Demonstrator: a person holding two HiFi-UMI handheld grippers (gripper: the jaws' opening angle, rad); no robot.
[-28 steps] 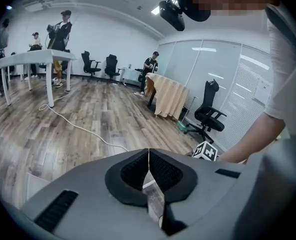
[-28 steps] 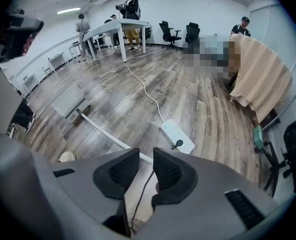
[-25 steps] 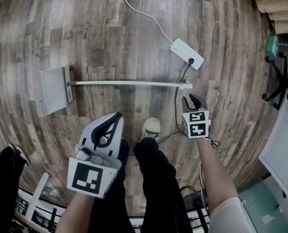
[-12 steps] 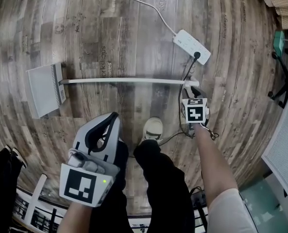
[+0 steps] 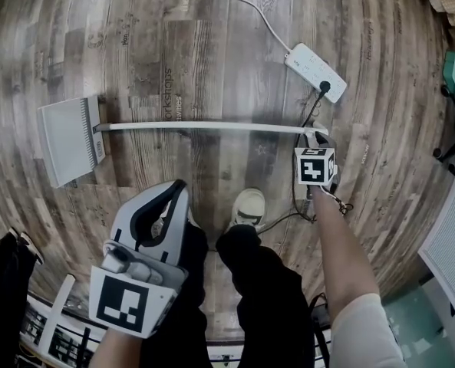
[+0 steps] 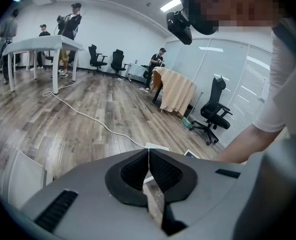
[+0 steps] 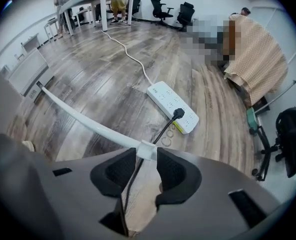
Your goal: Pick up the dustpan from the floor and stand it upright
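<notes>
The dustpan [image 5: 70, 140] lay flat on the wooden floor [image 5: 212, 52], pan to the left and its long white handle [image 5: 204, 127] running rightward, so the handle's free end looked the easiest place to take hold. The right gripper [image 7: 147, 154] pointed down there. Its jaws had just been opening and flanked that end without clamping it. The left gripper [image 6: 148, 151] hung closed and empty.
</notes>
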